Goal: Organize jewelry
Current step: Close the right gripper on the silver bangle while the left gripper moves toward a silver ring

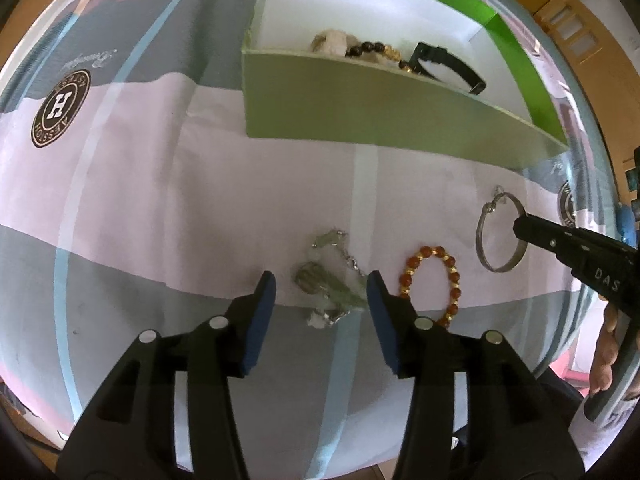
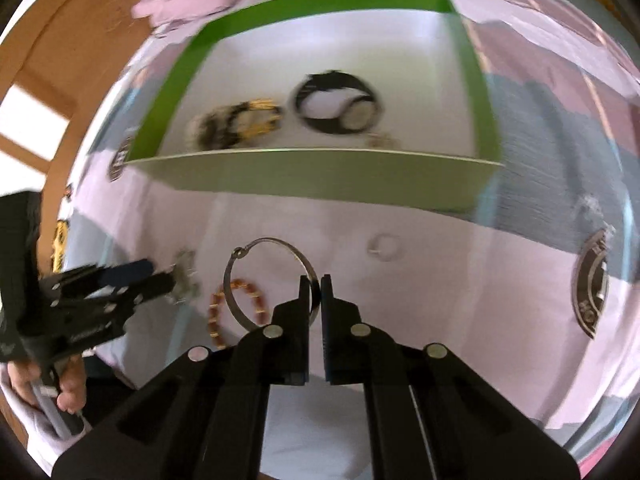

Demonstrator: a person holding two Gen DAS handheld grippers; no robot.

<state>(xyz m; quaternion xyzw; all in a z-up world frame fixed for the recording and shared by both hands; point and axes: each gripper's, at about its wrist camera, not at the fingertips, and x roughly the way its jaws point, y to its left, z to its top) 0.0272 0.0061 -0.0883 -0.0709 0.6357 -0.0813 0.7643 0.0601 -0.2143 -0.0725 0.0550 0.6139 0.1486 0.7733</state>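
The right tongs (image 2: 315,292) pinch the rim of the thin silver metal bangle (image 2: 269,280), just before the green cardboard box (image 2: 304,178). Stiff, light and likely slippery, it suits this edge grip. The left tongs (image 1: 322,284) gape wide around a pale green stone bracelet (image 1: 328,280).

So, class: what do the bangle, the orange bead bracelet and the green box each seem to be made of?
Bangle: probably metal, a thin, grey, shiny hoop.
Orange bead bracelet: glossy round beads with gold spacers, stone or glass, cannot tell.
Green box: likely cardboard, with thin flat matte walls.
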